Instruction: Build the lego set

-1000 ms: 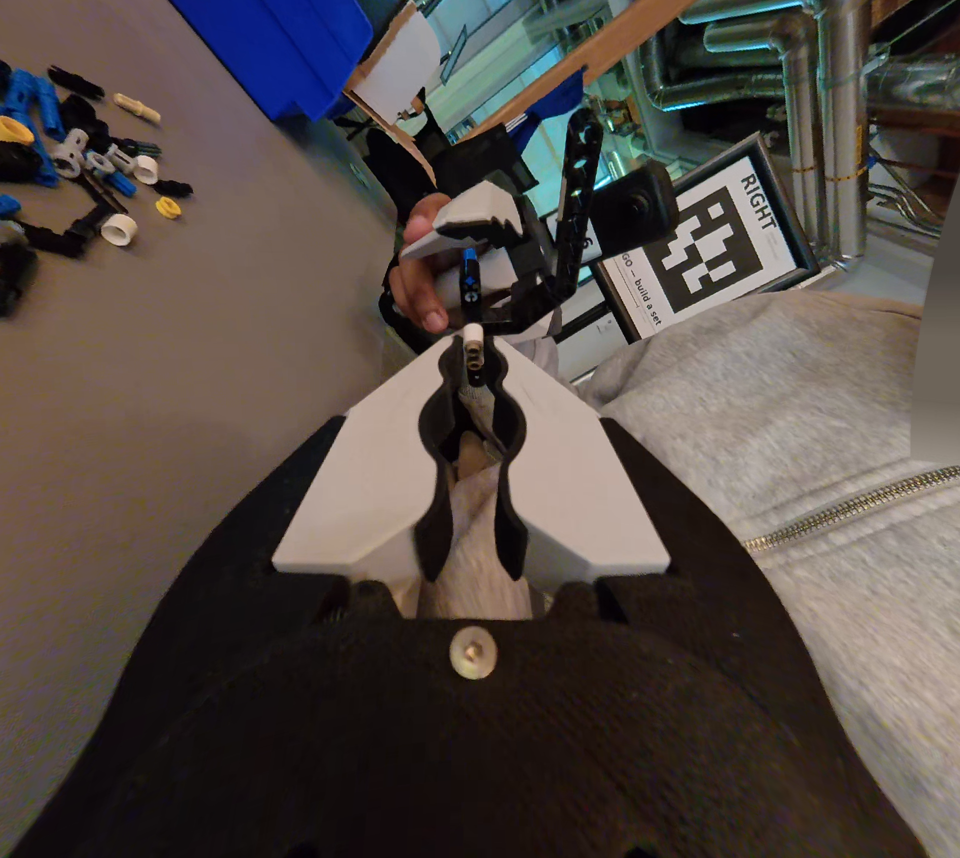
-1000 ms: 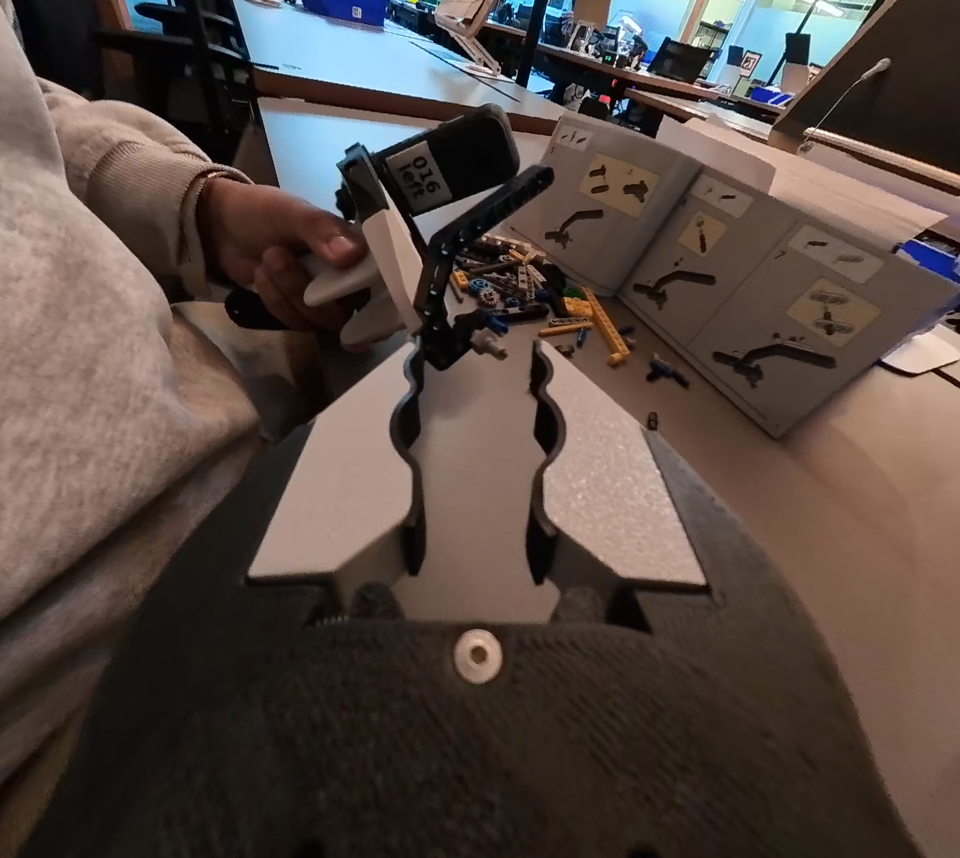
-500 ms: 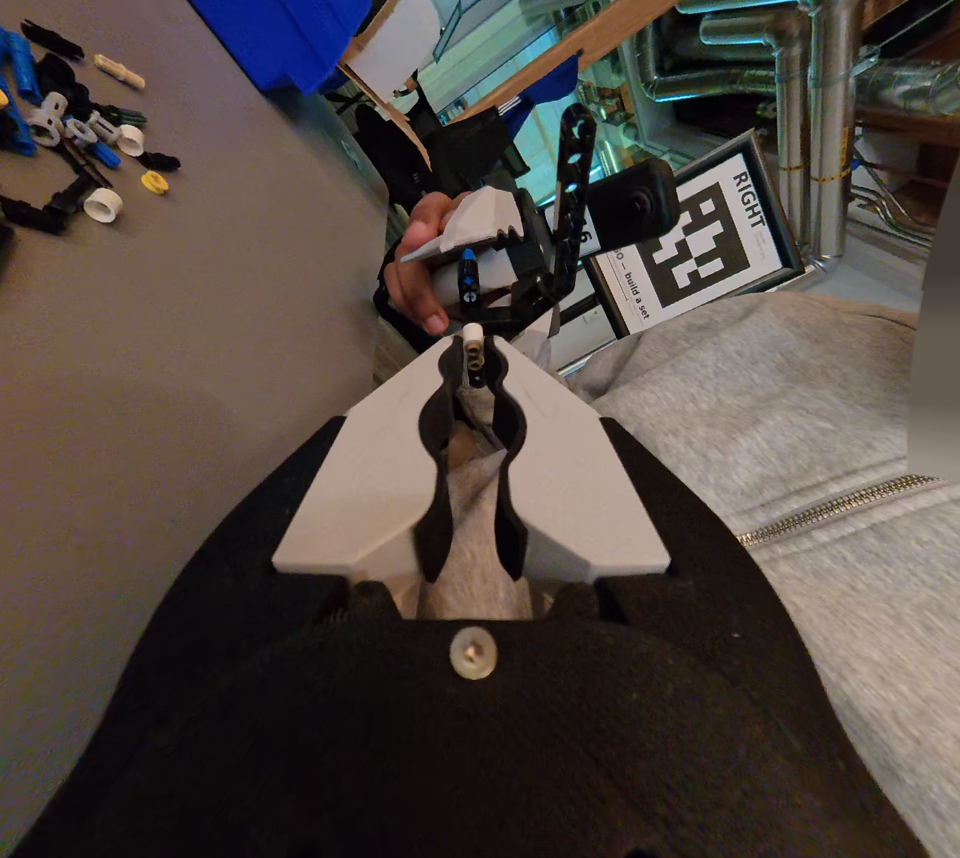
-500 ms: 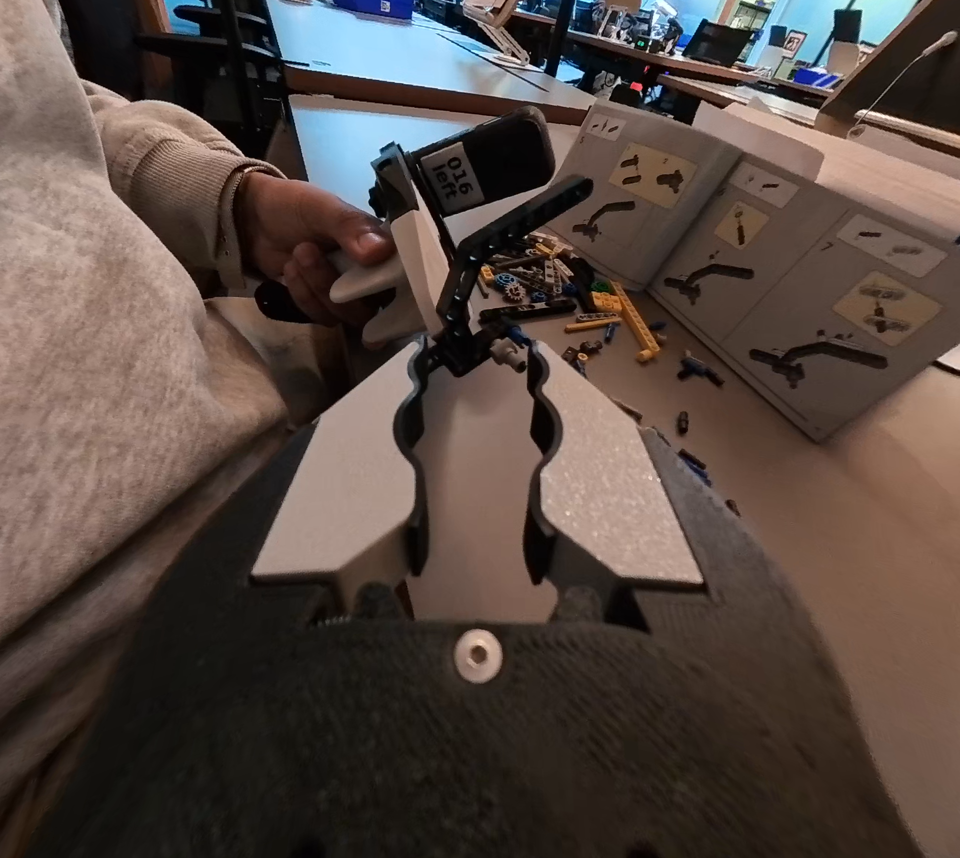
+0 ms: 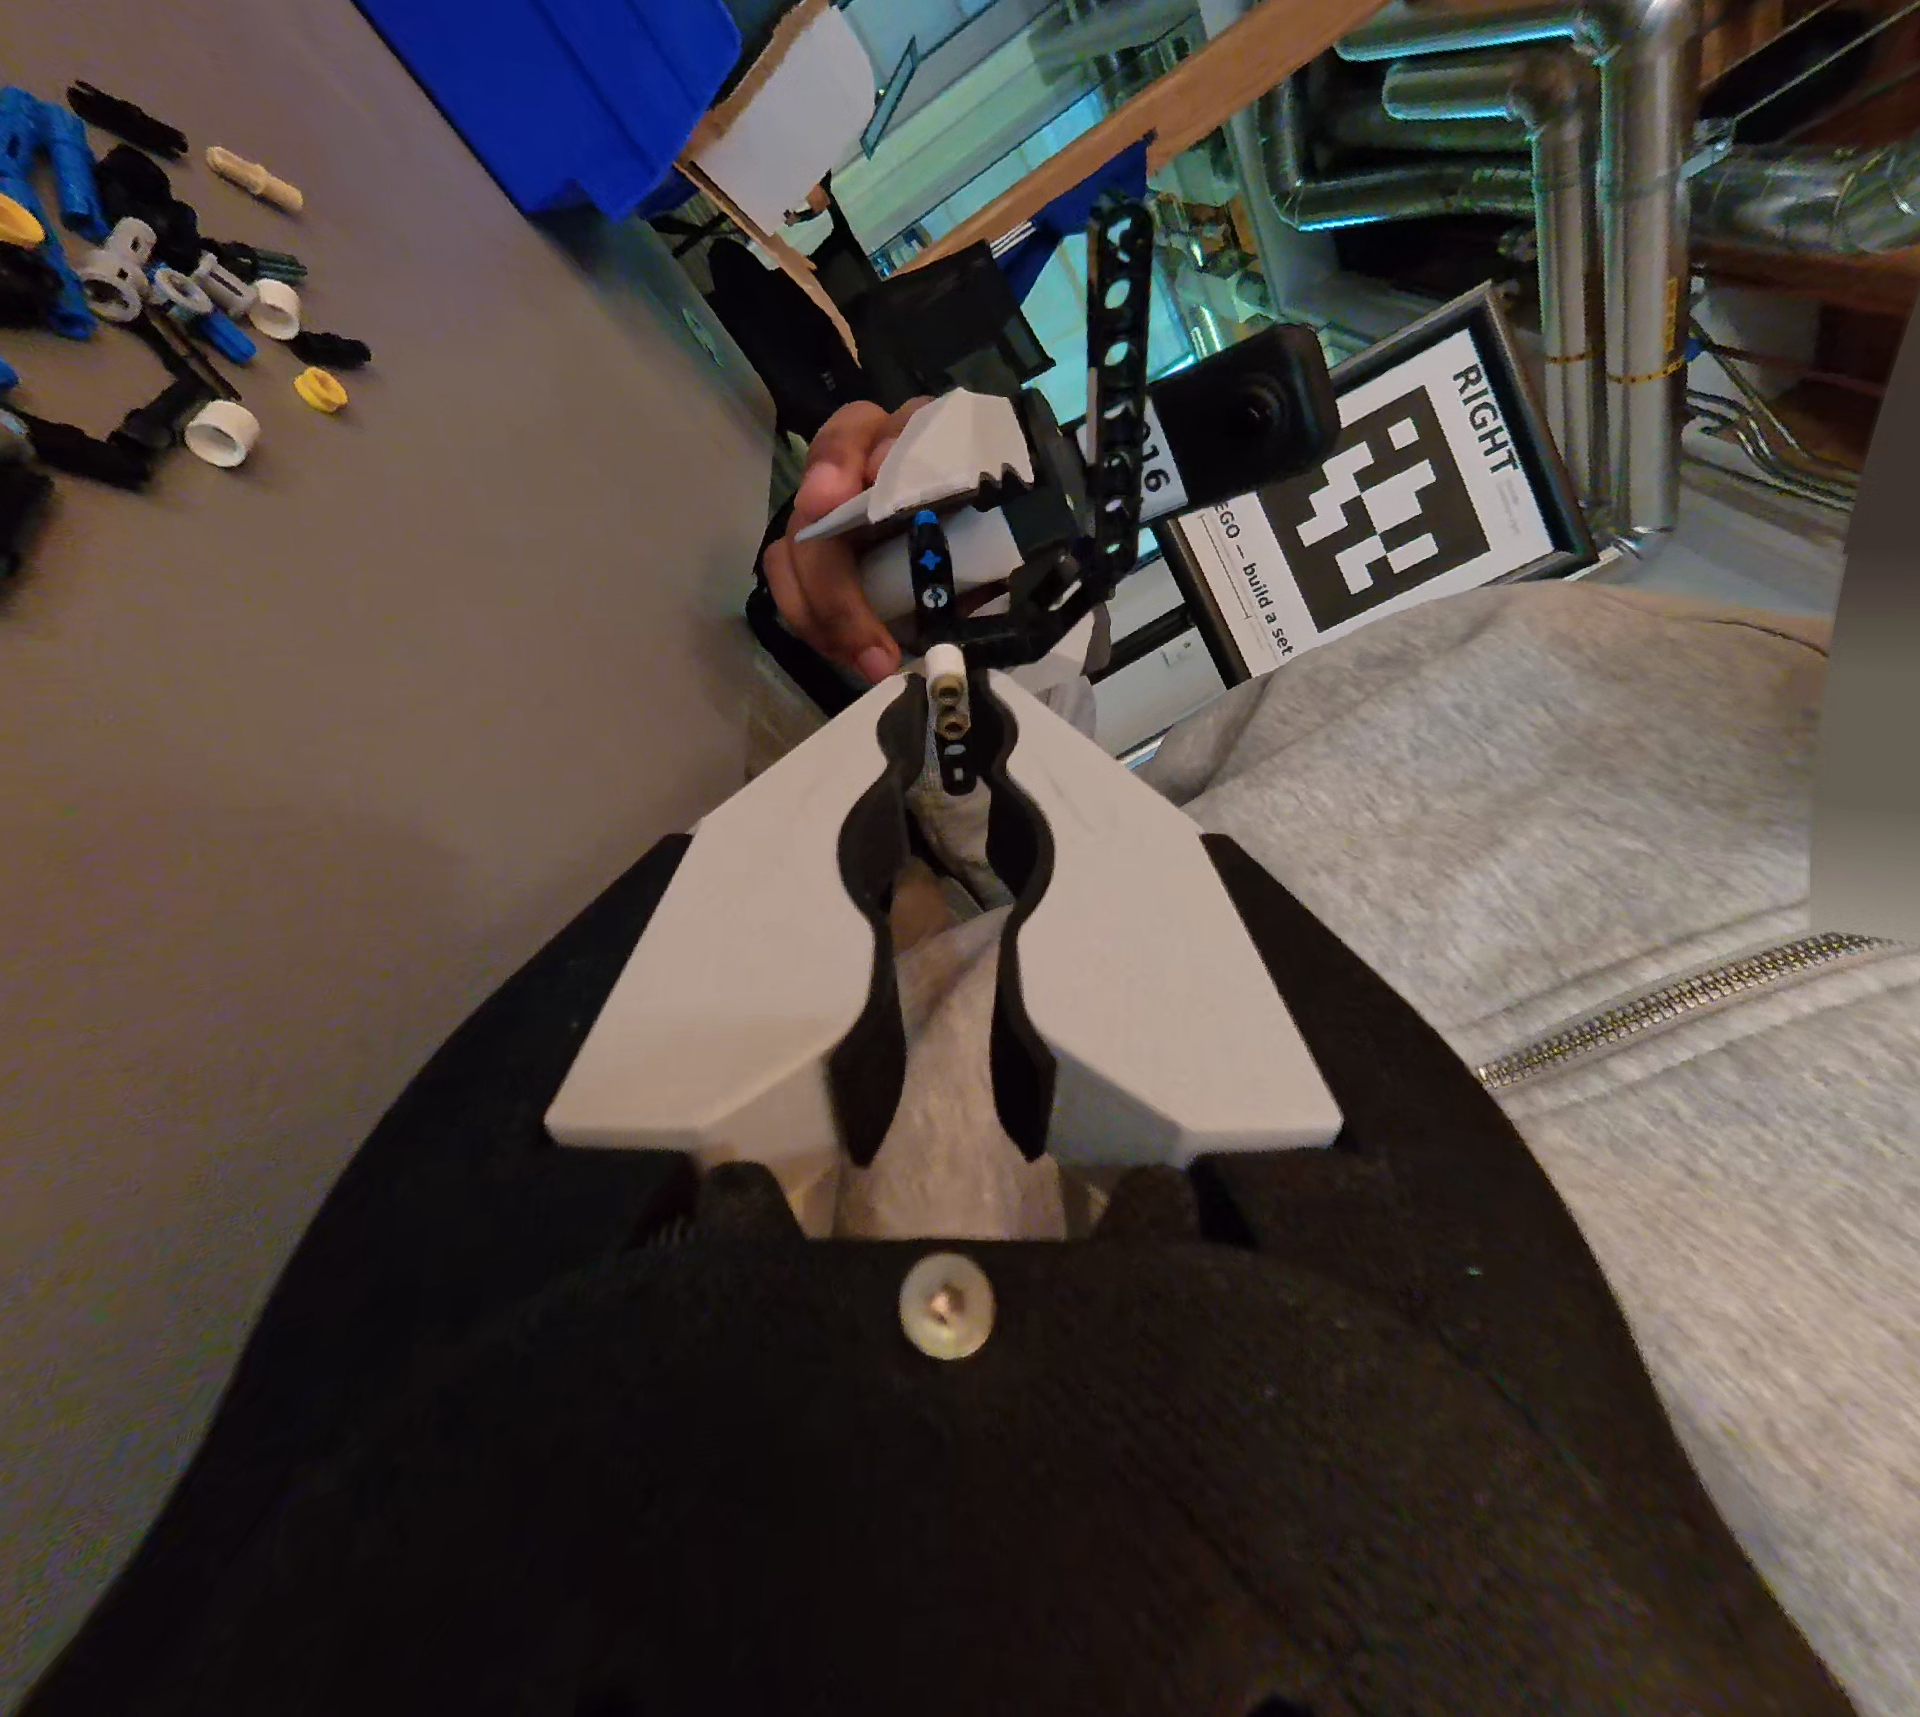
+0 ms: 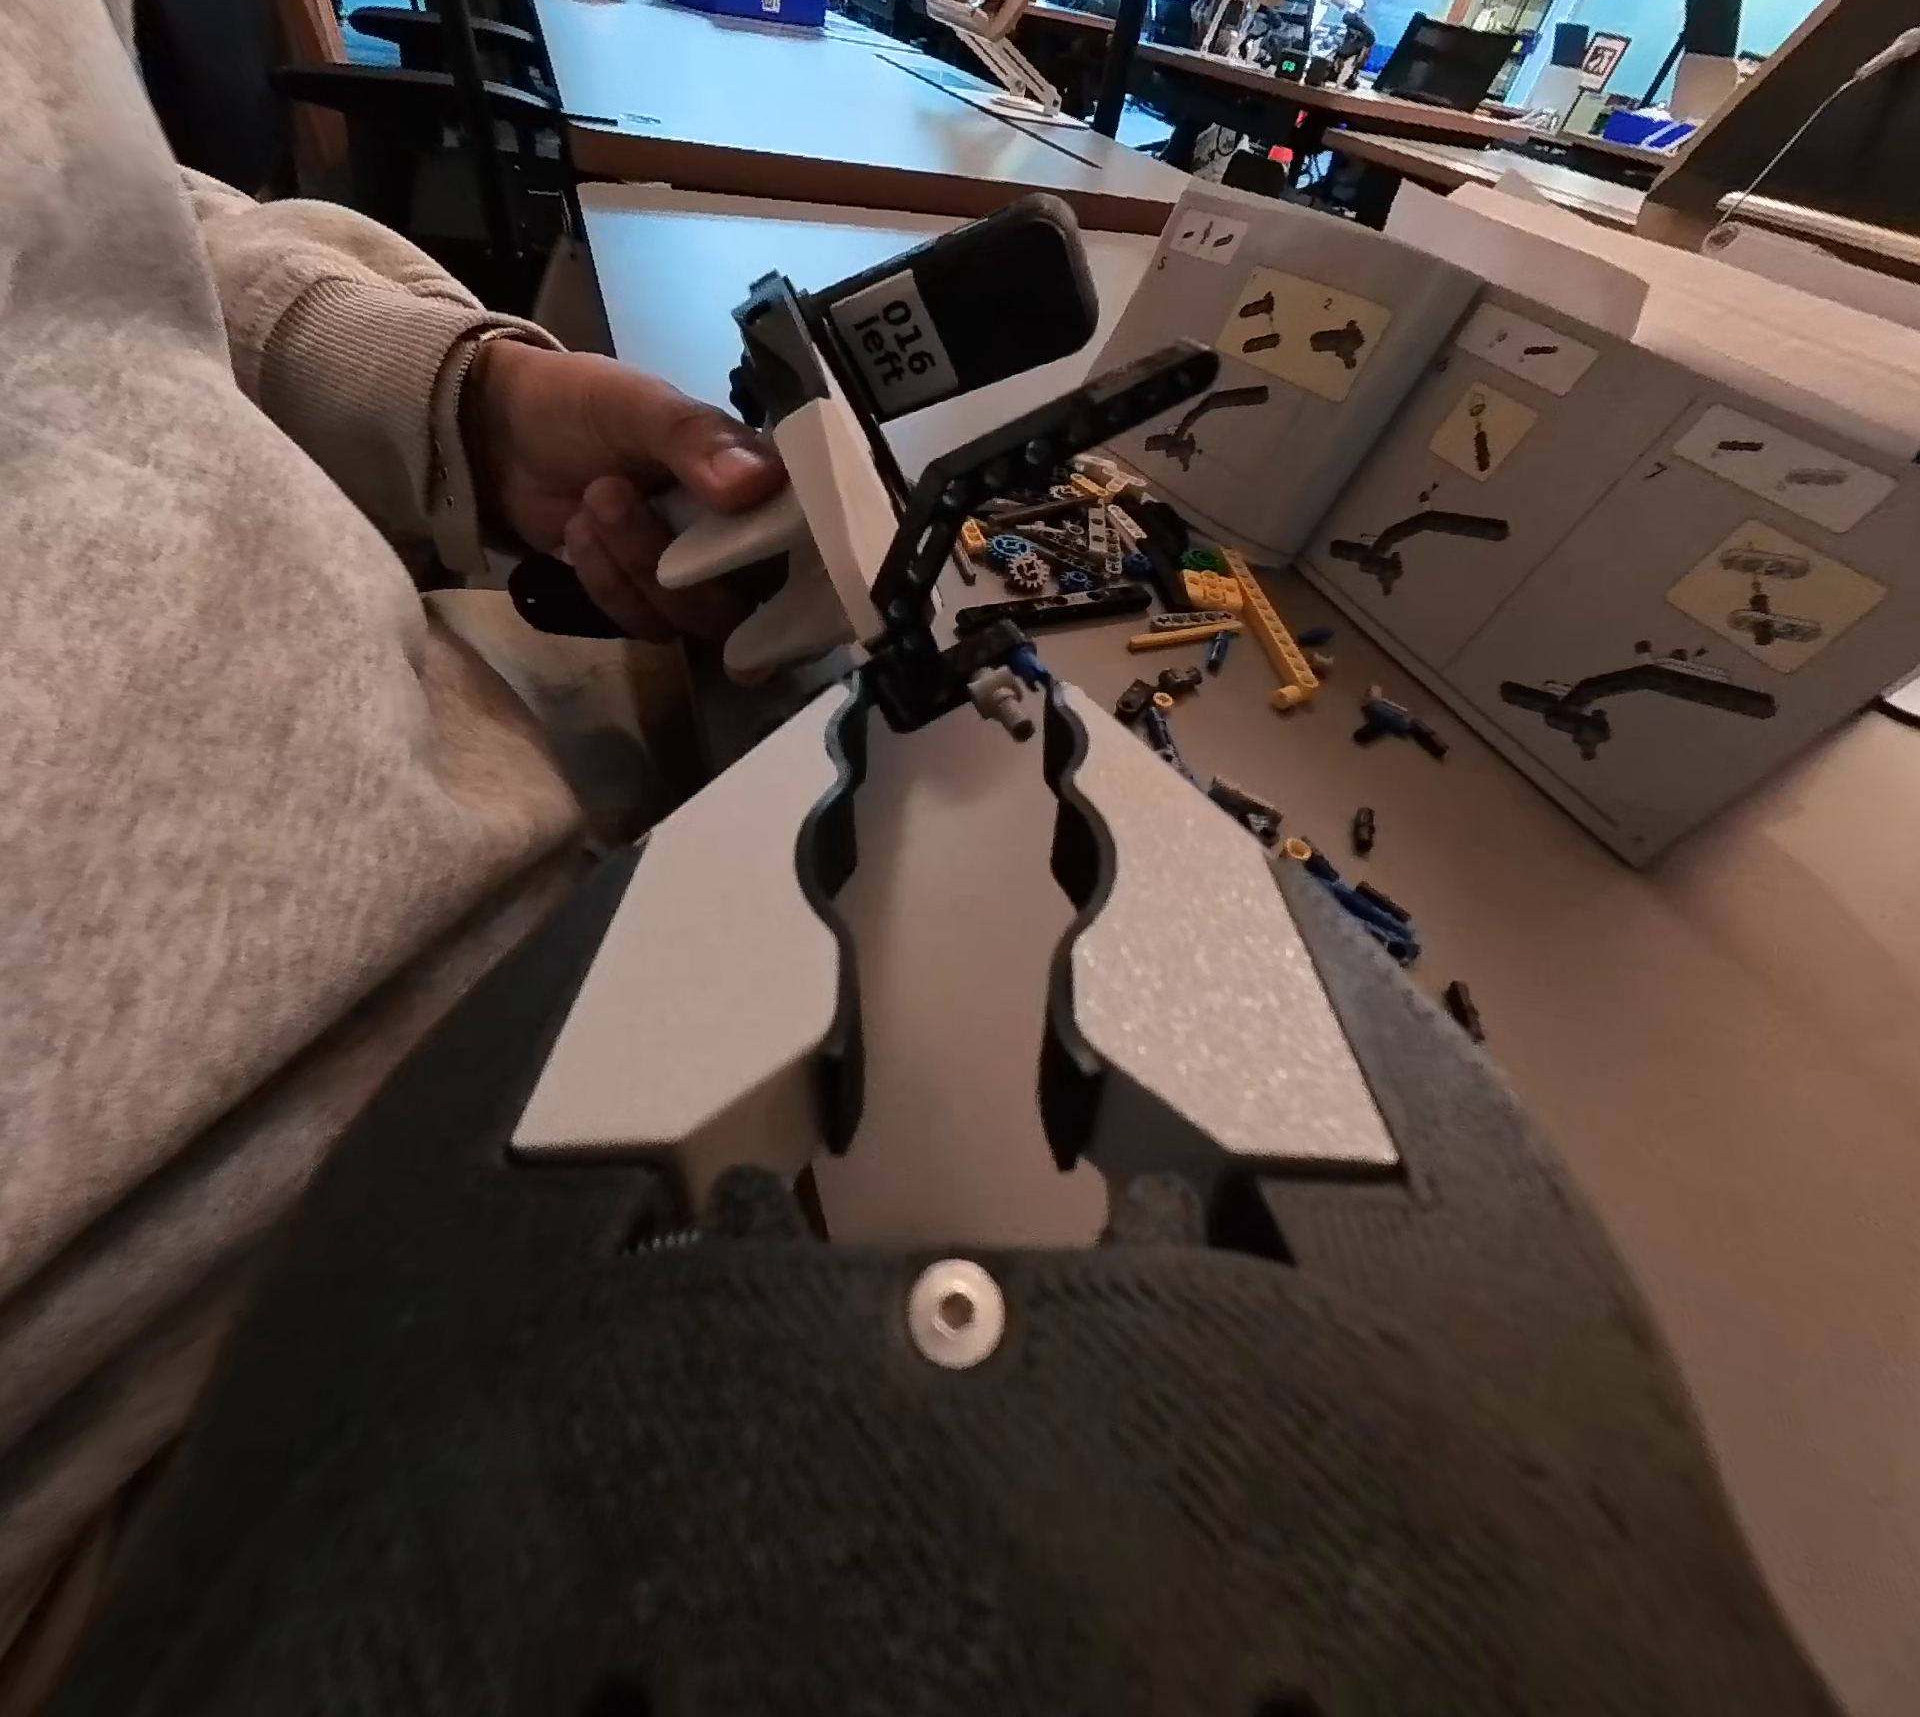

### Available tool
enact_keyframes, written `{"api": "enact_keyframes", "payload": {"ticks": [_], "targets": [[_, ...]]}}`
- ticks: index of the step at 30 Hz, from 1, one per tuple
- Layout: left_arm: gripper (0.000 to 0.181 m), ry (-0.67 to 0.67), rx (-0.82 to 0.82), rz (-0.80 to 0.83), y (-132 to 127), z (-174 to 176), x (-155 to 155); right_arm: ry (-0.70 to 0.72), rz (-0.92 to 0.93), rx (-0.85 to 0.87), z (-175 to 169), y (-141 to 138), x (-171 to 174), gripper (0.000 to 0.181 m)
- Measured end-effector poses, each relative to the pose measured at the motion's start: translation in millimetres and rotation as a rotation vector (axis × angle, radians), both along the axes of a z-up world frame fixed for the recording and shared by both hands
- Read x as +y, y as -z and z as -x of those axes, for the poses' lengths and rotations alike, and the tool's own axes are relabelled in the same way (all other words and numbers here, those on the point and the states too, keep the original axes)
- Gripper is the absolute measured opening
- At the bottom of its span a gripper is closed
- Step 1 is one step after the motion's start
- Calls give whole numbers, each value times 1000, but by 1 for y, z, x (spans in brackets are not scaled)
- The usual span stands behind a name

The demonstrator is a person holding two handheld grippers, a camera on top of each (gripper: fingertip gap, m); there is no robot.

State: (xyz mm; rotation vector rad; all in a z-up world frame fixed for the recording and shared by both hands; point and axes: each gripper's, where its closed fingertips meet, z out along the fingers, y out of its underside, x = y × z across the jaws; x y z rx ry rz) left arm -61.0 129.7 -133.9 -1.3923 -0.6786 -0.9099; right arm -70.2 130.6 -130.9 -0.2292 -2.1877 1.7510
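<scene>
My left gripper [image 5: 943,701] is shut on the thin end of a black bent-beam assembly [image 5: 1117,379], where a white and tan pin [image 5: 943,665] shows at its fingertips. In the right wrist view the same assembly [image 6: 925,524] stands up between the tips of my right gripper [image 6: 951,706]. Its jaws are partly apart around the black base. The left jaw touches the base, and the white pin [image 6: 995,693] ends just short of the right jaw. The left gripper's fingers [image 6: 821,472] show behind the beam. The right gripper [image 5: 935,504] shows beyond the left one.
Loose black, yellow and blue parts [image 6: 1101,545] lie on the table [image 6: 1662,992] before an open instruction booklet [image 6: 1455,524]. More small parts [image 5: 156,285] lie by a blue bin [image 5: 499,5]. The person's grey hoodie [image 5: 1558,836] is close on one side, next to a framed sign [image 5: 1382,483]. Left and right tips are no more than a few centimetres apart.
My right gripper's jaws have narrowed around the assembly's base. The two grippers have come slightly closer together. The left gripper has kept its hold.
</scene>
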Motion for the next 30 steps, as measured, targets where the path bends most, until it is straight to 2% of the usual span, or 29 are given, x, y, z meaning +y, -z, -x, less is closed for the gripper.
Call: {"api": "enact_keyframes", "payload": {"ticks": [13, 17, 21, 30], "targets": [[6, 19, -9, 5, 1, -2, 1, -13, -1, 1, -3, -1, 0, 29], [6, 16, -7, 10, 1, -2, 1, 6, 15, 7, -1, -3, 2, 38], [6, 18, -11, 4, 1, -2, 1, 1, 19, 8, -2, -4, 2, 38], [6, 24, -26, -5, 0, -2, -1, 23, -6, 97, -2, -6, 2, 38]]}}
